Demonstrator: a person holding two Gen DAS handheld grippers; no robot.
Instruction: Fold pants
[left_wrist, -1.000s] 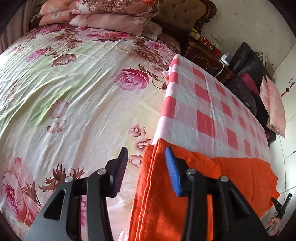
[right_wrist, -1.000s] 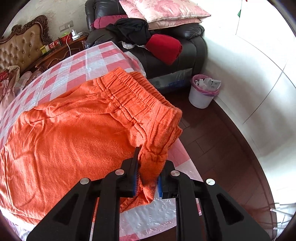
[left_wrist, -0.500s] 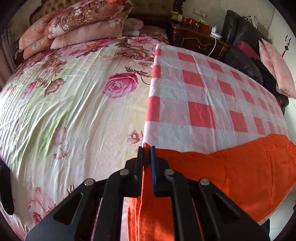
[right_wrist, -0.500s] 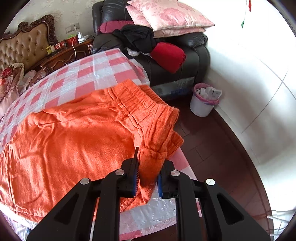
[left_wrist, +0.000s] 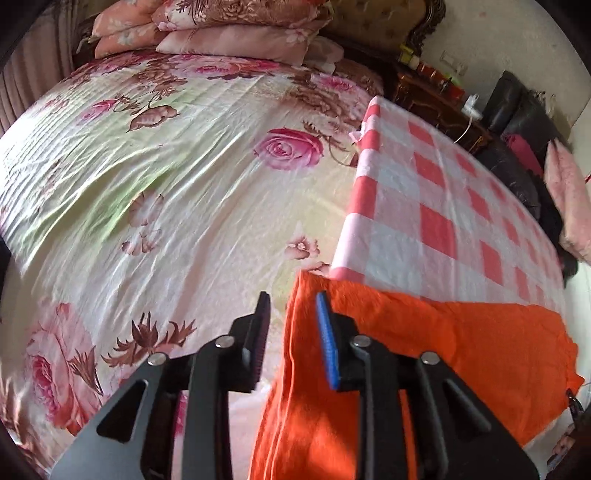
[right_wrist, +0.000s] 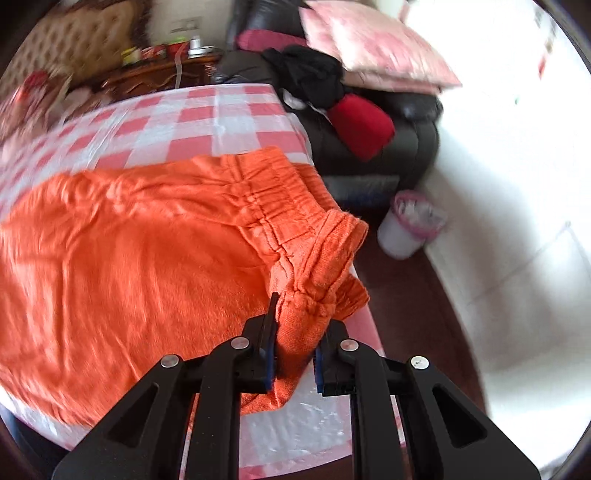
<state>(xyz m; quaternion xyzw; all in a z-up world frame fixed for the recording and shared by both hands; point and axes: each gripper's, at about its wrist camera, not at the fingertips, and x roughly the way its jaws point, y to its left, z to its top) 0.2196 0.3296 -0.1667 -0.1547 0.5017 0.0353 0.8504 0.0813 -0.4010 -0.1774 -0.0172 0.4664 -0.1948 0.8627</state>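
The orange pants (right_wrist: 140, 251) lie spread across the red-and-white checked cloth (right_wrist: 207, 118) that covers one side of the bed (left_wrist: 177, 192). The right gripper (right_wrist: 293, 354) has its fingers (right_wrist: 267, 350) pinching a bunched corner of the elastic waistband, which bulges up between the pads and stands a little above the rest of the fabric; a flap of the waistband hangs just past the fingers, toward the dark floor. Ahead of those fingers and to their right sit a black sofa (right_wrist: 413, 140) with a pink pillow (right_wrist: 373, 48) and a red bundle (right_wrist: 360, 125), and a white bin (right_wrist: 406, 232) on the floor. The left gripper (left_wrist: 293, 343) has its fingers (left_wrist: 327, 347) spread and opening over the folded leg end of the pants (left_wrist: 424, 362). The blue-padded finger rests above the cloth, the other finger is out over the floral bedsheet, and the fabric's edge runs up between them without being pressed by either pad. Beyond the left fingers the checked cloth stretches away, with stacked pillows (left_wrist: 236, 33) at the head of the bed.
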